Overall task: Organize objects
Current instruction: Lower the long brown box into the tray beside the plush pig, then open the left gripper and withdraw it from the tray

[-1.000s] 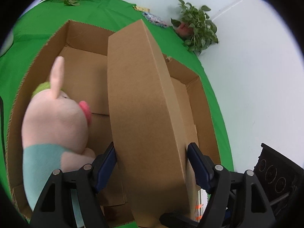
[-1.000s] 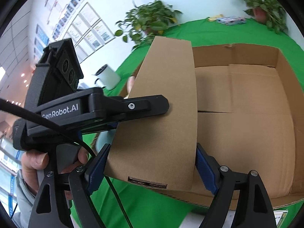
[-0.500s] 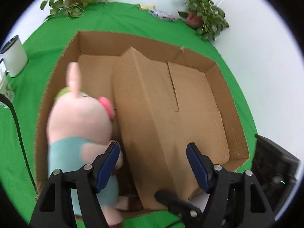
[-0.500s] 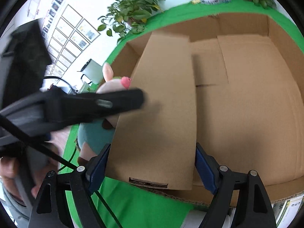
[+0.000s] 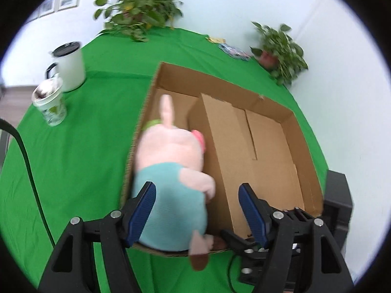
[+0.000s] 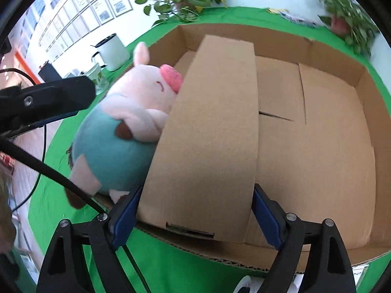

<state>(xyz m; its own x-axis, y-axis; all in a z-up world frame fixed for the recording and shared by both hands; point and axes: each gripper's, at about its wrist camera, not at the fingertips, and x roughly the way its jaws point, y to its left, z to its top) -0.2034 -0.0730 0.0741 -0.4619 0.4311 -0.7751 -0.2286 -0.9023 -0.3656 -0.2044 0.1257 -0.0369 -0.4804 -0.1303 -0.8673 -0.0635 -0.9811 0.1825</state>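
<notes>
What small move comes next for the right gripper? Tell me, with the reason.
Probably ease the cardboard panel down until it seats on the floor of the box, then let go. The right gripper is clamped on the panel, which tilts against the plush pig on the box's left side, and the left gripper is open, gripping nothing.

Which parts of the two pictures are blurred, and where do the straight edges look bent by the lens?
Left wrist view: the plush pig is smeared by motion, the plants soft; the gripper fingers stay sharp. Right wrist view: the pig is clearer, and the small box and big box rim bow outward.
</notes>
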